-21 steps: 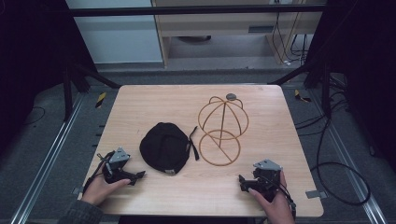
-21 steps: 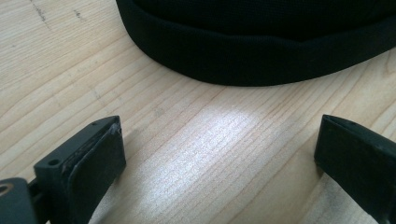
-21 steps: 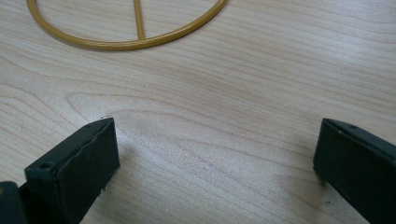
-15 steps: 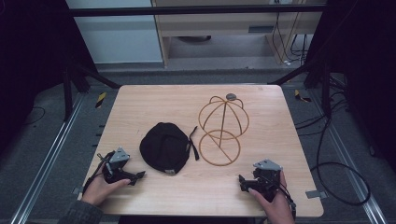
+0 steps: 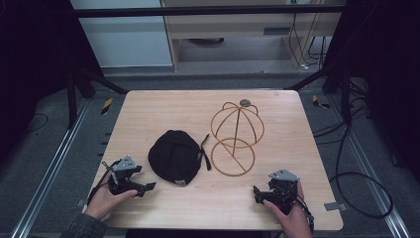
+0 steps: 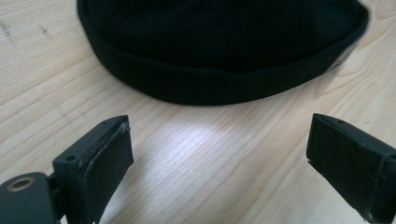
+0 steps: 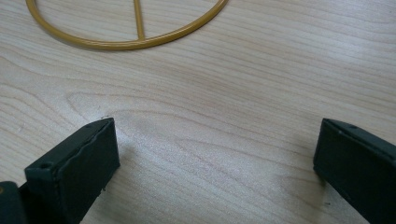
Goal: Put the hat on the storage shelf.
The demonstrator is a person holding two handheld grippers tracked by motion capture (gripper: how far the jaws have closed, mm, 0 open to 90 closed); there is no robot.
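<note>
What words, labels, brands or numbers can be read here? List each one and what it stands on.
No text can be read in these pictures.
The black cap bears a small pale tag at its rim: too small and blurred to tell whether it carries writing.
The gold wire hat stand, the wooden table and both claws show no lettering.

In my left tongs' view the black cap runs off the top edge, so I see just its near band; a pale tag at its right is too blurred to read. Ahead of my right tongs, the gold wire stand is cut off above its base ring.
</note>
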